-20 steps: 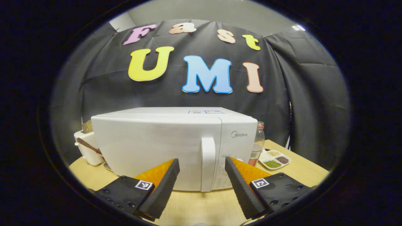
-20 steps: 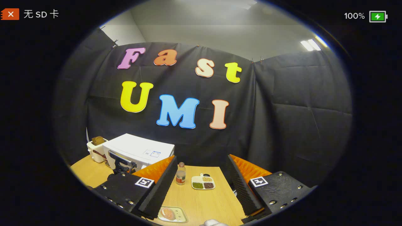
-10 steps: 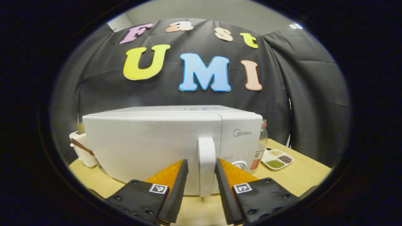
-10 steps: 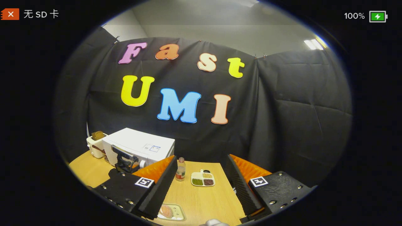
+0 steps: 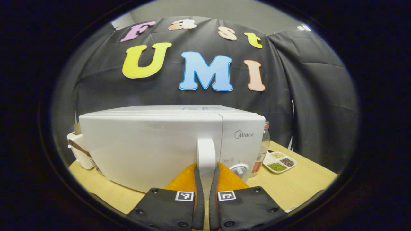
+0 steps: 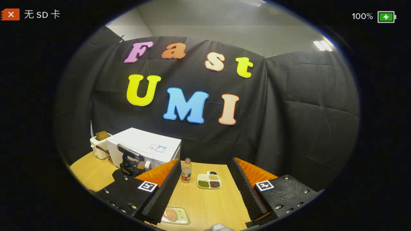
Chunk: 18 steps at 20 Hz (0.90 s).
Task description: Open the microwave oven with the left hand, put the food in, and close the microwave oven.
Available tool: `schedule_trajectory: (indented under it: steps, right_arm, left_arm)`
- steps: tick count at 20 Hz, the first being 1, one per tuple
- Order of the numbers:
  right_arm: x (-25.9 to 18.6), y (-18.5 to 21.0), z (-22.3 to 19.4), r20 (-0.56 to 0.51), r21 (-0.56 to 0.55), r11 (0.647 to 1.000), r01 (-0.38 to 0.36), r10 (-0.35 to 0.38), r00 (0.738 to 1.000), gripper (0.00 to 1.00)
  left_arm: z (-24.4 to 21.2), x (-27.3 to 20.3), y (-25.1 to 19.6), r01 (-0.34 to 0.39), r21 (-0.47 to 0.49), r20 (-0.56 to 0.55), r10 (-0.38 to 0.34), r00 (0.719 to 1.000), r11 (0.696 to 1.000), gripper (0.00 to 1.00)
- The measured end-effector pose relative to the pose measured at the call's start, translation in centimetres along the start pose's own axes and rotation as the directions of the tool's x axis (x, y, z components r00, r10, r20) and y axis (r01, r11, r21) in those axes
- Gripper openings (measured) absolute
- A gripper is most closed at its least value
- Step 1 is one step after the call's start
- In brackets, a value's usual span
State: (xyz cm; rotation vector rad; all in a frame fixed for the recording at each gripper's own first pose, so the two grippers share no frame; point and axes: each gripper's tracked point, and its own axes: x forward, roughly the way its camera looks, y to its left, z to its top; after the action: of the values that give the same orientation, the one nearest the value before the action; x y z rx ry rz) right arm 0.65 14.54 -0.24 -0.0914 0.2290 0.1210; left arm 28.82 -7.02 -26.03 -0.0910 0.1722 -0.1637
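Microwave oven (image 5: 154,147) sits center frame in my left gripper view, white, door shut, on the wooden table (image 5: 298,184). My left gripper (image 5: 205,173) is at bottom center with both fingers squeezed onto the vertical door handle (image 5: 206,154), one on each side, almost no gap left. Control knob (image 5: 239,169) just right of the fingers. Bottle (image 5: 261,150) and a divided dish of beans (image 5: 278,162) stand right of the oven; a toaster (image 5: 78,150) peeks out at its left edge.

In my right gripper view the oven (image 6: 144,149) is at lower left, left gripper (image 6: 130,160) against its front. My right gripper (image 6: 205,184) is spread wide, holding nothing, above the table. The food (image 6: 170,214) lies on a small tray (image 6: 183,218) at bottom center, just beside my left-side finger (image 6: 163,189). Bottle (image 6: 186,170) and bean dish (image 6: 208,181) show between the fingers, farther back.
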Motion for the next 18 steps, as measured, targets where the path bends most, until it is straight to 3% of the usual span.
schedule_trajectory:
  steps: [7, 8, 11, 15, 18]
  right_arm:
    - [-0.4, 0.4, -0.3, -0.004, 0.004, 1.0, -0.02, 0.02, 1.0, 0.96]
    - [-0.4, 0.5, -0.4, -0.006, 0.007, 1.0, -0.027, 0.027, 1.0, 0.96]
    - [-0.4, 1.0, -0.2, 0.002, 0.017, 0.999, -0.049, 0.049, 0.999, 0.96]
    - [-1.0, 4.0, 0.7, 0.011, 0.089, 0.985, -0.146, 0.146, 0.989, 0.95]
    - [-1.4, 5.3, 1.4, 0.035, 0.066, 0.98, -0.188, 0.186, 0.982, 0.96]
  left_arm:
    - [-0.1, -0.4, 0.1, 0.025, 0.013, -0.031, -0.025, 0.999, 1.0, 0.13]
    - [-0.9, -1.5, 0.1, 0.019, 0.003, -0.07, -0.018, 0.997, 1.0, 0.13]
    - [-0.9, -5.7, 0.5, 0.035, 0.053, -0.013, -0.034, 0.999, 0.998, 0.13]
    - [-1.7, -9.6, 1.4, 0.07, 0.077, -0.021, -0.069, 0.997, 0.995, 0.14]
    - [-2.0, -11.0, 1.9, 0.072, 0.093, -0.028, -0.069, 0.997, 0.993, 0.2]
